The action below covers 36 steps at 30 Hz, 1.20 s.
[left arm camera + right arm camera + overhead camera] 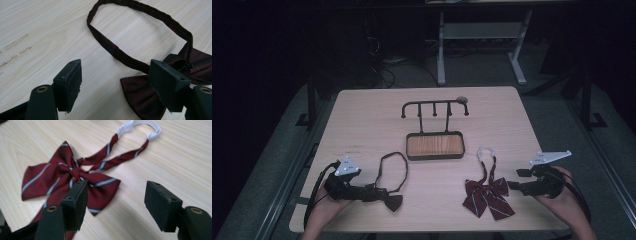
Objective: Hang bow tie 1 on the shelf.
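**A:** Status on your grippers?

**B:** My left gripper [379, 192] is spread wide, nothing clamped. It lies low over the table [362, 115] at my near left, pointing toward the dark bow tie [393, 201]. In the left gripper view the bow tie [142, 97] sits by one jaw, which overlaps the bow's edge; the other jaw is over bare wood. Can't tell if that jaw touches the fabric.

**A:** Its strap?

**B:** The neck loop [140, 27] lies flat in an oval, running away from the bow toward the tray.

**A:** Right side?

**B:** My right gripper [516, 180] is released too, jaws fully apart, nothing between them. It's at the near right, aimed at the striped bow tie [487, 194], just beside it, not touching. In the right gripper view the striped bow tie [70, 177] lies flat ahead of the jaws, its white clasp [140, 127] at the far end.

**A:** Anything else?

**B:** A wooden tray [435, 145] at table centre, with a black hook rack [434, 107] standing behind it. Both are well apart from the ties.
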### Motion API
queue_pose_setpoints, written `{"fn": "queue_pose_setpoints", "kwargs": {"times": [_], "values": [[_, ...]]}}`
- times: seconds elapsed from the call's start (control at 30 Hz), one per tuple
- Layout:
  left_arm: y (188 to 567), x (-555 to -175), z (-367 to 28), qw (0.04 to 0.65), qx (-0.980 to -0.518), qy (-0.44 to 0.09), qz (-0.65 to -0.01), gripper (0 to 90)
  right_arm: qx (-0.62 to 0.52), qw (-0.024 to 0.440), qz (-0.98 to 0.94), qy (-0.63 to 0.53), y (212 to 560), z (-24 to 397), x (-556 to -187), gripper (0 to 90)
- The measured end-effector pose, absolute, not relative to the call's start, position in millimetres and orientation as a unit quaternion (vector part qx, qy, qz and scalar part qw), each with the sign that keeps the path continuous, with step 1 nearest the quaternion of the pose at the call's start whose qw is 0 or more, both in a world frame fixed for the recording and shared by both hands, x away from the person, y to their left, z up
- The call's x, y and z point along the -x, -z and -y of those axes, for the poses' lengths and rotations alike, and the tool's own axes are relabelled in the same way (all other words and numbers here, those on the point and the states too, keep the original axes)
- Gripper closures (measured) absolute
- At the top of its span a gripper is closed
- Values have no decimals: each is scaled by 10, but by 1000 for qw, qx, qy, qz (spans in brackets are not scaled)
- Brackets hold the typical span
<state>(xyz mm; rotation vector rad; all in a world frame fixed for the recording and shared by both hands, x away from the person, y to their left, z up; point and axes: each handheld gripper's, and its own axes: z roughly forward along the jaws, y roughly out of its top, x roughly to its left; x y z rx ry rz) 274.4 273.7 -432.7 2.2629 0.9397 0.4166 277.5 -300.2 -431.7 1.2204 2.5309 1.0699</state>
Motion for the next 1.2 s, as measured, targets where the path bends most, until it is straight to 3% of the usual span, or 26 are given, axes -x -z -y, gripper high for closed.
{"fn": "queue_pose_setpoints", "kwargs": {"times": [0.57,1.2], "values": [[4324,-2741,-2793,326,-857,-162,-364,269,-391,63,-858,-327,4133,2779,-2913,351],[4337,-2754,-2824,326,-857,-160,-366,266,-407,49,-877,-251,4016,2513,-3524,394]]}}
